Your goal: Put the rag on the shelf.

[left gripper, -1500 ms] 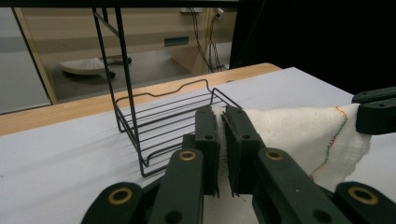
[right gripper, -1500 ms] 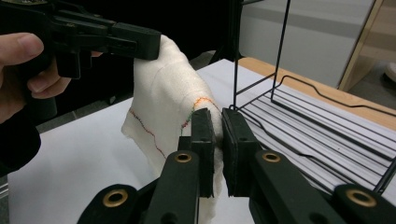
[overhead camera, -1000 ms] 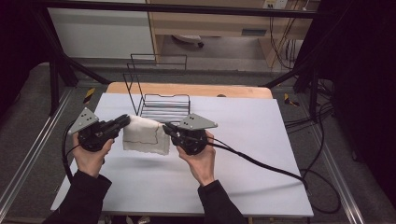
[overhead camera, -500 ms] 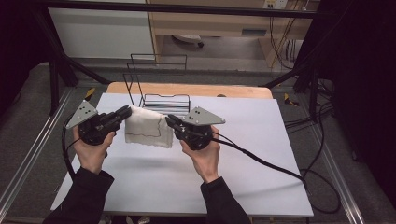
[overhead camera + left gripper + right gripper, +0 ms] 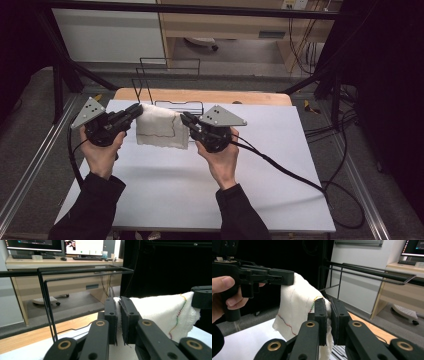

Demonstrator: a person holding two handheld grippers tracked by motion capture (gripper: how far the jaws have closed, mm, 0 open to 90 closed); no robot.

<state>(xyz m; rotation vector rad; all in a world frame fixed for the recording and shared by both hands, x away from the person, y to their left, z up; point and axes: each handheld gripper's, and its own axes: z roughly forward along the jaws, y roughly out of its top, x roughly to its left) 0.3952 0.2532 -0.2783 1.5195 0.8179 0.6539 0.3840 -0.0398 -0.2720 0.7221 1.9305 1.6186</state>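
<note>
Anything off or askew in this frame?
Nothing stands out. The white cloth hangs lifted between the left gripper and right gripper, each clamped on an upper corner. The wire rack behind stands upright.

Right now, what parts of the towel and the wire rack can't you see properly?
- The white towel's top corners: in the left gripper view and right gripper view, each gripper's black fingers cover the pinched cloth.
- The towel's back side: in the high view it faces away.
- The wire rack's base: in the high view the lifted towel hides part of it.
- The writing on the monitor in the left gripper view: too small, cut off by the top edge.
</note>
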